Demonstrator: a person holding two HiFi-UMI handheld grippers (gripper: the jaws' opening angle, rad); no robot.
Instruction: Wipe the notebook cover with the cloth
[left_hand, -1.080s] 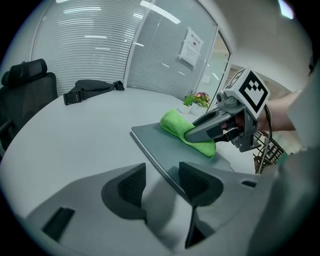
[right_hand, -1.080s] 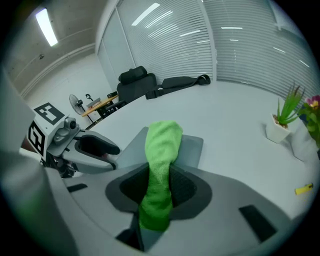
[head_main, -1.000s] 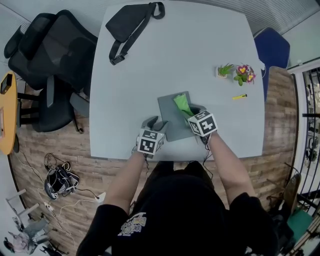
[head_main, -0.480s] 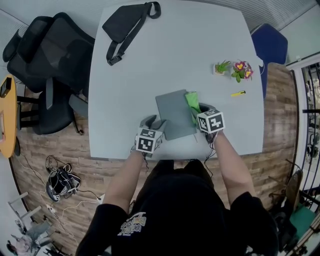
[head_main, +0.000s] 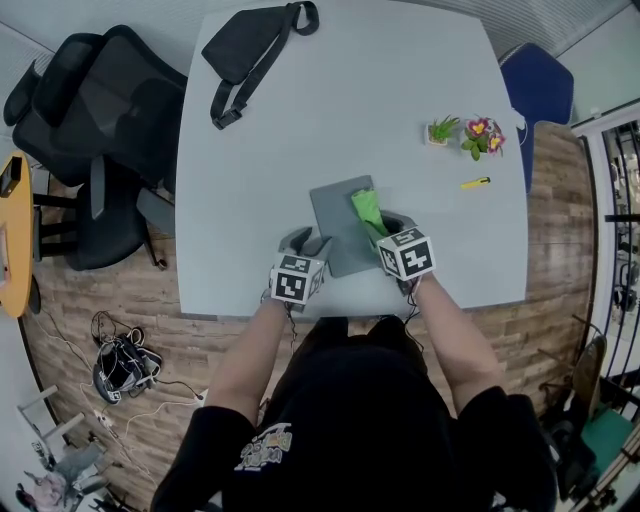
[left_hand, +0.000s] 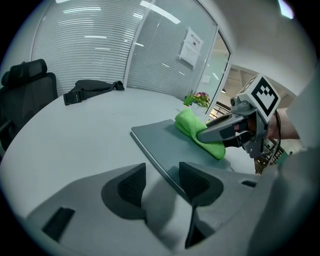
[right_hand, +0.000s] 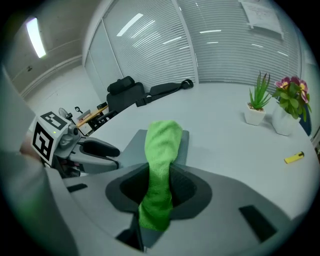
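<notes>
Your right gripper (head_main: 388, 232) has its jaws pinched on the green cloth (head_main: 365, 210). The cloth's free end lies forward onto the right part of the grey notebook (head_main: 335, 215). The notebook lies flat close to the near edge of the bench (head_main: 400, 90), just in front of you. Your left gripper (left_hand: 162, 182) has its jaws spread, straddling the notebook's near left edge without closing on it. Its right jaw looks to sit over the corner.

For the wipe, lay the cloth's free end flat on the cover instead of dragging only its tip. Sweep in overlapping strokes across the whole cover so no strip is missed. Only a narrow fold seems to touch the cover, so a lower gripper angle should give wider contact. The notebook looks light and may slide on the smooth bench, so bear down on that near left corner with your left gripper to pin it.

Nothing here can be read. The cover is plain and the cloth shows no tag. The gripper cubes carry only black-and-white square markers. The sheet of paper (left_hand: 192, 42) on the glass wall is too small to make out.
</notes>
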